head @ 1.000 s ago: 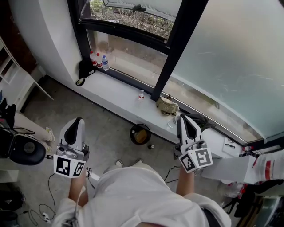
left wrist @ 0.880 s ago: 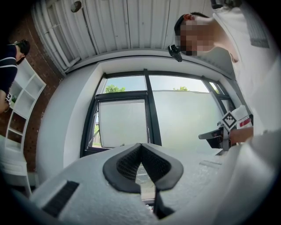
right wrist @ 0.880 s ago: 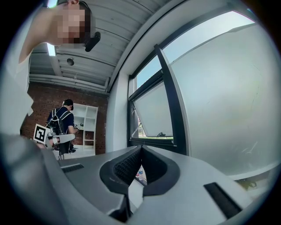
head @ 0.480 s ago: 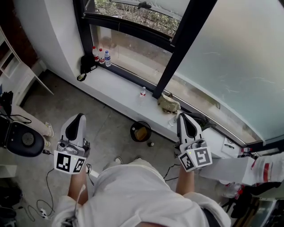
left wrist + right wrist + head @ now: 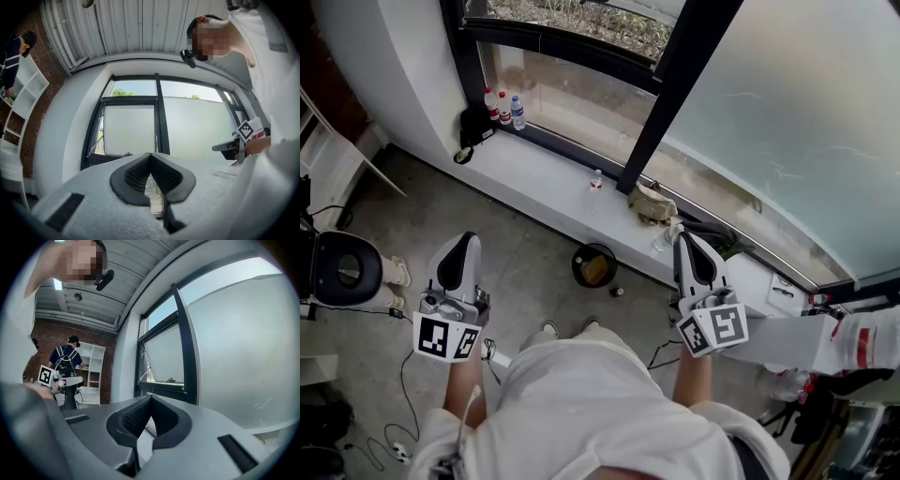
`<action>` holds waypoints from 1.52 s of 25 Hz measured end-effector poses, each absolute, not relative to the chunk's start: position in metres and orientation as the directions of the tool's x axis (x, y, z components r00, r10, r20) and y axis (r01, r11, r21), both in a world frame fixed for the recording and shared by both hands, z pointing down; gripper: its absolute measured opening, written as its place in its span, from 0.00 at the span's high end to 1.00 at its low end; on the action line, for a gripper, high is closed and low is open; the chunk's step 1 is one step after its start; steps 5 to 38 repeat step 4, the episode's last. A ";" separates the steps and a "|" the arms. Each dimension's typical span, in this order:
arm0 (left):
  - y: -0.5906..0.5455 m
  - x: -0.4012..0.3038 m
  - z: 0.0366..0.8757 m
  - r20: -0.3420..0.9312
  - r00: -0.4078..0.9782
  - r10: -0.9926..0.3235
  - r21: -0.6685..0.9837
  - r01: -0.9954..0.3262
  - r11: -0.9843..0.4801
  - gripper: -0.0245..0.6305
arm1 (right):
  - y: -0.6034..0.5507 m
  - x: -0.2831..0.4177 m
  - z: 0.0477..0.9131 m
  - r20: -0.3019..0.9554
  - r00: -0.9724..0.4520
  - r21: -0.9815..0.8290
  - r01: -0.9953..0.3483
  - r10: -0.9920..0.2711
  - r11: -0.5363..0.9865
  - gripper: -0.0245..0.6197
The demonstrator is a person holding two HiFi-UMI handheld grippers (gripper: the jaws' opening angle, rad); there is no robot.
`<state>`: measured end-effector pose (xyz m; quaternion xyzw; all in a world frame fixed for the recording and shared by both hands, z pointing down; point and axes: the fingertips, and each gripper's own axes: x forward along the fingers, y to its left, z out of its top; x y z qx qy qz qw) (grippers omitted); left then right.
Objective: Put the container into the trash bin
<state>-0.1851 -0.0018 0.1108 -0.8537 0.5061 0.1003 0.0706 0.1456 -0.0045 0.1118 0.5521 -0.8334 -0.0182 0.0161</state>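
A black round trash bin (image 5: 594,265) stands on the floor by the white window ledge (image 5: 544,192), with something yellow inside. On the ledge a small clear container (image 5: 664,240) stands just left of my right gripper's tip. My right gripper (image 5: 686,246) is shut and empty, pointing at the window. My left gripper (image 5: 461,249) is shut and empty too, held over the floor to the left of the bin. In the left gripper view the left gripper (image 5: 151,157) has its jaws together against the window. The right gripper (image 5: 151,399) looks the same in its own view.
A small bottle (image 5: 596,180) and a tan bag (image 5: 653,204) lie on the ledge, and three bottles (image 5: 502,105) stand at its far left. A black stool (image 5: 347,270) and cables are at the left. Another person (image 5: 65,363) stands by white shelves (image 5: 96,373).
Both grippers have stayed shut and nearly still. The head view has shifted slightly, so the ledge and bin sit a little differently in the picture.
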 end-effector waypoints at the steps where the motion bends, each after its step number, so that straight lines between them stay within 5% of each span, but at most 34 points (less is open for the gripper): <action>1: -0.003 -0.182 0.110 -0.246 0.473 -0.846 -0.019 -0.875 -0.483 0.94 | -0.004 0.147 0.112 0.009 -0.387 0.051 -0.921 -0.922 0.386 0.96; 38: -0.005 -0.174 0.108 -0.252 0.488 -0.836 -0.020 -0.866 -0.500 0.94 | -0.001 0.153 0.113 0.016 -0.375 0.057 -0.925 -0.927 0.375 0.96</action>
